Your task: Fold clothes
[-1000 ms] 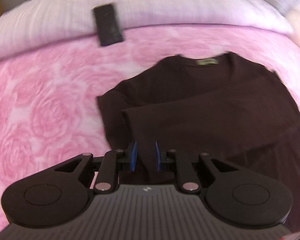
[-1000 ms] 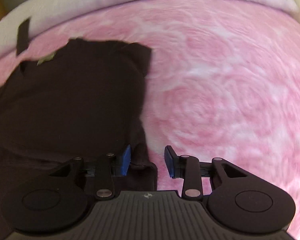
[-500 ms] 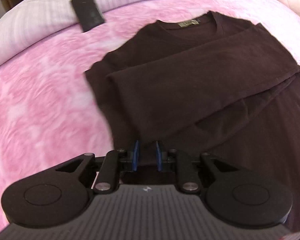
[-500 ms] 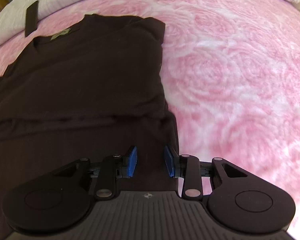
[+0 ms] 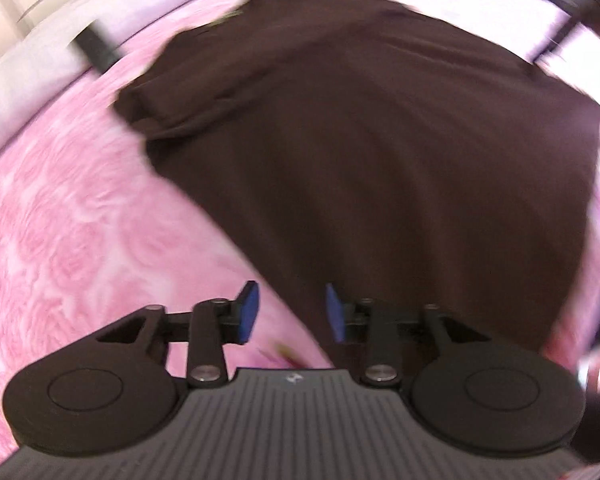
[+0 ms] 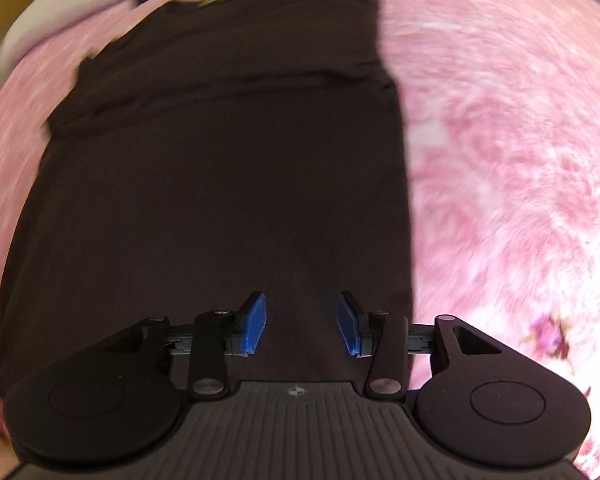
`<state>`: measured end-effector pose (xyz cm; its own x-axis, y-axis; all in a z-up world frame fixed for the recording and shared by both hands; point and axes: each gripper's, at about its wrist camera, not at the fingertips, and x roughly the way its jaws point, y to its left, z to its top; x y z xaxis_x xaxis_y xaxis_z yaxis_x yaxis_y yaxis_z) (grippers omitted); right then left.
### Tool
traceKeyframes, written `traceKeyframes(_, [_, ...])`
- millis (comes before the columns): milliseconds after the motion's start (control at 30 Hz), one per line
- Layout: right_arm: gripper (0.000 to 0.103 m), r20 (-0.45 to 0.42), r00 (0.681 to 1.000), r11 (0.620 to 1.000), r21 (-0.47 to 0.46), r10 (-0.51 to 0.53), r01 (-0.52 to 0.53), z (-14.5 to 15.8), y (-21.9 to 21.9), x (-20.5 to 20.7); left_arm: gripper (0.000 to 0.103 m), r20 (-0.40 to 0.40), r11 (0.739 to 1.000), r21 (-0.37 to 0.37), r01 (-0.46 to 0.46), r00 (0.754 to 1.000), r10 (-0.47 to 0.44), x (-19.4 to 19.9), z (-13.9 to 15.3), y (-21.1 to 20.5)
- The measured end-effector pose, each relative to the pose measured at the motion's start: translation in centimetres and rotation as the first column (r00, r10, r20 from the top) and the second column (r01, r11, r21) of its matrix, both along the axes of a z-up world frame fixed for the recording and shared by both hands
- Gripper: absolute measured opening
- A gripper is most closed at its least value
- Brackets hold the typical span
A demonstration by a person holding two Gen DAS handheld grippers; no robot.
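Shirt: dark brown shirt [image 6: 228, 184] lies flat on the pink floral bedspread [image 6: 500, 152], sleeves folded across its chest.
Left gripper [image 5: 291, 312]: my jaws stand wide, empty, above the shirt's left hem edge.
Right gripper [image 6: 300, 322]: my jaws stand wide, empty, over the hem near its right edge.

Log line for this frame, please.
fold clothes | left gripper open, at shirt's left edge | right gripper open, over hem | sleeves folded in | pink bedspread
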<state>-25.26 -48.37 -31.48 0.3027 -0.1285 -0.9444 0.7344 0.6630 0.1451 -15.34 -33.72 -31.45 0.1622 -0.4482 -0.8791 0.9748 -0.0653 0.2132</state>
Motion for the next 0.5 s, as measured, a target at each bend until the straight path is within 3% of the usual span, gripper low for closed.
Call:
traceKeyframes(133, [0.050,-0.012,0.984,0.984,0.012,0.177,-0.177,0.0,4.1,-0.1,0.038,0.068,0.976,0.051,0.212,0.974,-0.215,-8.1,-0.3,3.2])
traceKeyframes(233, [0.051,-0.017,0.951,0.951,-0.001,0.310,-0.310,-0.4,6.7,-0.5,0.040,0.117,0.936,0.093,0.340,0.930,-0.350,-13.2,-1.1,4.6])
traceKeyframes(400, [0.057,-0.035,0.865,0.863,-0.057,0.501,-0.502,-0.2,10.1,-1.5,0.042,0.213,0.910,0.189,0.369,0.889,-0.405,-16.1,-3.8,5.4])
traceKeyframes(500, [0.059,-0.047,0.838,0.833,-0.086,0.544,-0.546,0.2,11.3,-2.8,0.049,0.284,0.899,0.222,0.377,0.857,-0.429,-16.5,-4.9,5.8])
